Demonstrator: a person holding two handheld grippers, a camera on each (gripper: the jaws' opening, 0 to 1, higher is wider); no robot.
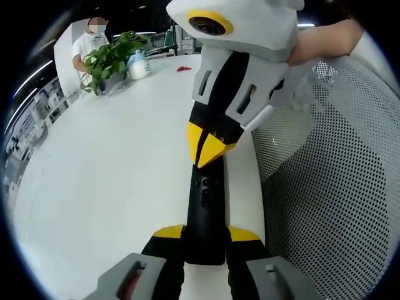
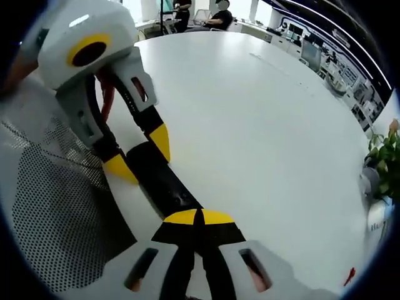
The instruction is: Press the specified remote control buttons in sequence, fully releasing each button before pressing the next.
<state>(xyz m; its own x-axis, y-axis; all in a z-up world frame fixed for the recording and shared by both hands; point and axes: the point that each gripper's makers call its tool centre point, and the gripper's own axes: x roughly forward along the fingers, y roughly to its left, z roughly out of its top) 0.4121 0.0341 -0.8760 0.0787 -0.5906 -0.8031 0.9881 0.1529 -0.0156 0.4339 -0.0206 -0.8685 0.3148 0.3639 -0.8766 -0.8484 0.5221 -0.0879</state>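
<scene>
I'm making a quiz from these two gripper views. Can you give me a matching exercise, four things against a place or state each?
Things:
1. remote control
2. right gripper
3. potted plant
4. mesh chair back

Places or states:
A. at the far edge of the white table
B. clamped at its near end between the jaws of the left gripper
C. beside the table, white with small holes
D. jaws shut, yellow tips down on the remote's far end

Pairs: 1-B, 2-D, 3-A, 4-C
</scene>
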